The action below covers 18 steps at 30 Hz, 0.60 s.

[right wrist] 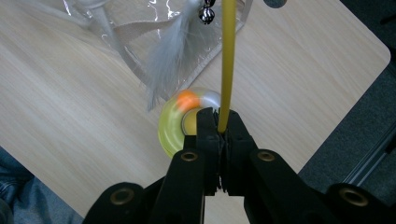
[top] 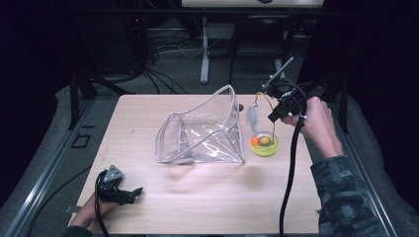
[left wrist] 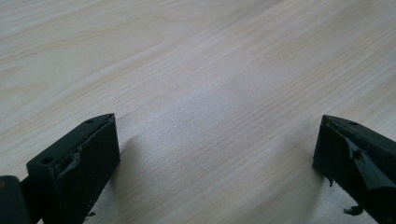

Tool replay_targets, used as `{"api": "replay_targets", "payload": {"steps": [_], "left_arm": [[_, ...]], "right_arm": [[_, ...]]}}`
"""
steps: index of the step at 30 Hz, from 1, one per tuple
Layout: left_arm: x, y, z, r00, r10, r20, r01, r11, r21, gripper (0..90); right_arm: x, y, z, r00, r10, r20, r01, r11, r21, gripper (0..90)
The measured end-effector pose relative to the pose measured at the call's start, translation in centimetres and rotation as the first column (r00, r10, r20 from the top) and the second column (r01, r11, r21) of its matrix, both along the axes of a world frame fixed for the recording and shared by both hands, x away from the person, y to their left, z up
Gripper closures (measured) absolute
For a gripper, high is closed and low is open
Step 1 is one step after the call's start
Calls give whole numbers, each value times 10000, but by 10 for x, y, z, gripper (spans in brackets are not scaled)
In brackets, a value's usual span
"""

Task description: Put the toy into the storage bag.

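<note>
No readable markings anywhere; right gripper jaws clamped on the yellow wand of a feather cat toy with round yellow-green base, just right of the clear plastic bag on pale woodgrain table; left gripper jaws wide apart, empty.

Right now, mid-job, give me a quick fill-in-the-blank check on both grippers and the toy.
1. The right gripper is shut on the toy's ____ wand.
2. The left gripper is ____, with bare table between its jaws.
3. The clear bag lies to the ____ of the round yellow toy base in the high view.

Missing words: yellow; open; left
</note>
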State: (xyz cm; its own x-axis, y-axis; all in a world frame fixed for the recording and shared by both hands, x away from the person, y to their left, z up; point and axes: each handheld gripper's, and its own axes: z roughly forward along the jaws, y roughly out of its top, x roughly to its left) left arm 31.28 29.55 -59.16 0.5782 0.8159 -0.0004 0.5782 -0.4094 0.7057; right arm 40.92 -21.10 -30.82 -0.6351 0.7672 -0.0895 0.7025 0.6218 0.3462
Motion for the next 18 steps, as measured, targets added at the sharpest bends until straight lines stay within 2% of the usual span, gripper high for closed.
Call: {"api": "replay_targets", "payload": {"steps": [9,13,18], "left_arm": [[0,0,0,10000,-7,1,7,10000,1,2],[0,0,0,10000,-14,5,14,10000,0,2],[0,0,0,10000,-20,2,20,10000,-1,2]], "right_arm": [[2,5,11,9998,114,141,-113,9999,-114,880],[3,7,16,9997,122,197,-122,9999,0,880],[5,10,21,9995,141,272,-137,9998,-143,880]]}}
